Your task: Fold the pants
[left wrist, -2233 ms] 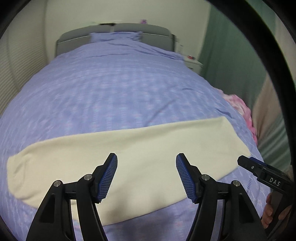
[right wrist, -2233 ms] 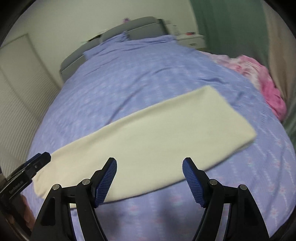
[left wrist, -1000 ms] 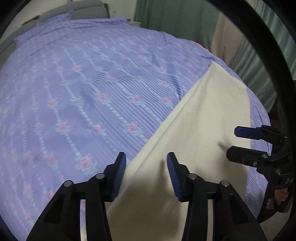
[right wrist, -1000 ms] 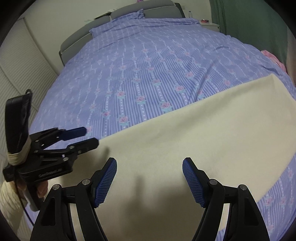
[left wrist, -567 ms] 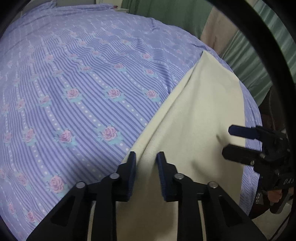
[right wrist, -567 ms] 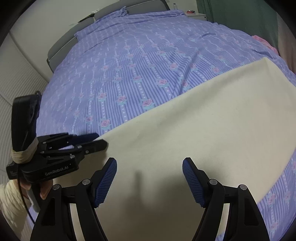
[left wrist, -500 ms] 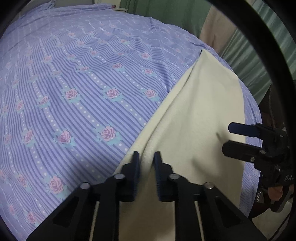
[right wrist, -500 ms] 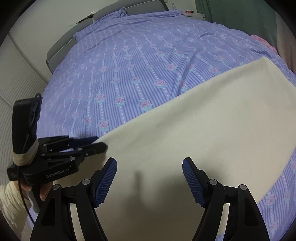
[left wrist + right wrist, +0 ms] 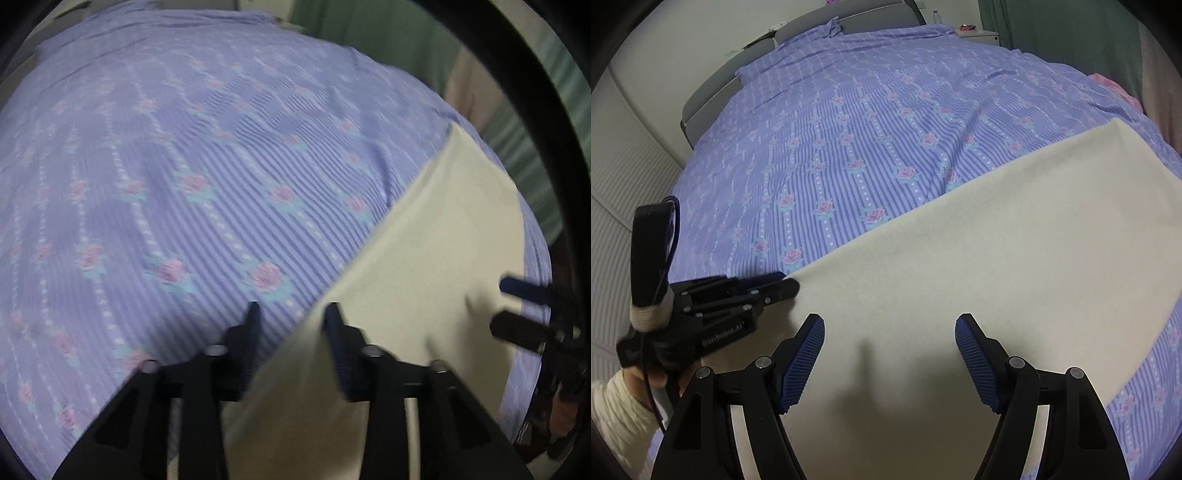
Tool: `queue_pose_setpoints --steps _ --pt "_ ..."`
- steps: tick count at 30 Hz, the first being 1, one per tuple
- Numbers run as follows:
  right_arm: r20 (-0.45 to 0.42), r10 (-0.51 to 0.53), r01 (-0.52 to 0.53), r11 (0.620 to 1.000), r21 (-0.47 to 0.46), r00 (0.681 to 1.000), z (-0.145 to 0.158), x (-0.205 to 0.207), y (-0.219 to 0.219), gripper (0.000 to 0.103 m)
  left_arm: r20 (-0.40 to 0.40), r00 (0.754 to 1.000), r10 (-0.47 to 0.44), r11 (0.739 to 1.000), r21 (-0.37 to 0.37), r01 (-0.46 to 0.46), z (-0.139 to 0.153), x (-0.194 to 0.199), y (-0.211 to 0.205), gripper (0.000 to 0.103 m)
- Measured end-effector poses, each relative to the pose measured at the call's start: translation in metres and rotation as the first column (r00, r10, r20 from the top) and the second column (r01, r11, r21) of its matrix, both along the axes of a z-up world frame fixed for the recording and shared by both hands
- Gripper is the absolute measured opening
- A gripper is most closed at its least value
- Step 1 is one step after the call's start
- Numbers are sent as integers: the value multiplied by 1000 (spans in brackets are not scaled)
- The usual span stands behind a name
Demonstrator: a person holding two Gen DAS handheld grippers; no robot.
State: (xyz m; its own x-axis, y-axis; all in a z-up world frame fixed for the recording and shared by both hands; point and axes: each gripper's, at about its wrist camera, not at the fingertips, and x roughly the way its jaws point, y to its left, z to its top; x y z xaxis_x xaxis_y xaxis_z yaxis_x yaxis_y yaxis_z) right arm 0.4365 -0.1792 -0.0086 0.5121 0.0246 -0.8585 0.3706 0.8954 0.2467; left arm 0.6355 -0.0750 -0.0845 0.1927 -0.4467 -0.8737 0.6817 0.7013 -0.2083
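The cream-coloured pants of soft fabric, folded into a long flat band, lie across the near part of the bed's purple striped cover with pink roses. Both ends of the band are cut off by the frame edges.

The left gripper stands partly open, its jaws having just been opening. The far edge of the pants runs between its fingers; no pad presses on the cloth. This view is blurred, so fine contact is hard to make out.

The right gripper stands wide open above the middle of the pants, holding nothing.

A grey headboard shows at the far end. A cream knitted sleeve is partly cut off at the lower left.
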Motion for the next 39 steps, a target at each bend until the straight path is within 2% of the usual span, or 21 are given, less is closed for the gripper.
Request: queue_pose_setpoints --steps 3,7,10,14,19,26,32,39 --pt "2 -2 2 1000 7 1000 2 -6 -2 74 67 994 88 996 -10 -87 23 -2 16 40" --pt "13 31 -31 1000 6 999 10 -19 -1 74 105 979 176 984 -29 -174 53 -26 42 44" --pt "24 77 -77 997 2 997 19 -31 3 74 140 962 234 972 -26 -232 70 -61 65 44" --pt "35 173 -173 985 -8 984 33 -55 14 74 140 935 325 945 -11 -326 79 -114 99 45" --pt "17 308 -308 951 -3 951 40 -90 31 74 115 899 422 904 27 -427 76 -179 130 45" --pt "-27 462 -461 886 49 886 28 -133 53 74 70 823 564 822 46 -567 65 -251 150 45" --pt "-80 555 -548 831 93 828 -3 -145 70 73 41 774 631 771 75 -632 46 -281 148 45" --pt "-126 588 -567 807 167 799 -44 -139 87 58 -41 733 679 733 84 -675 21 -296 145 45"
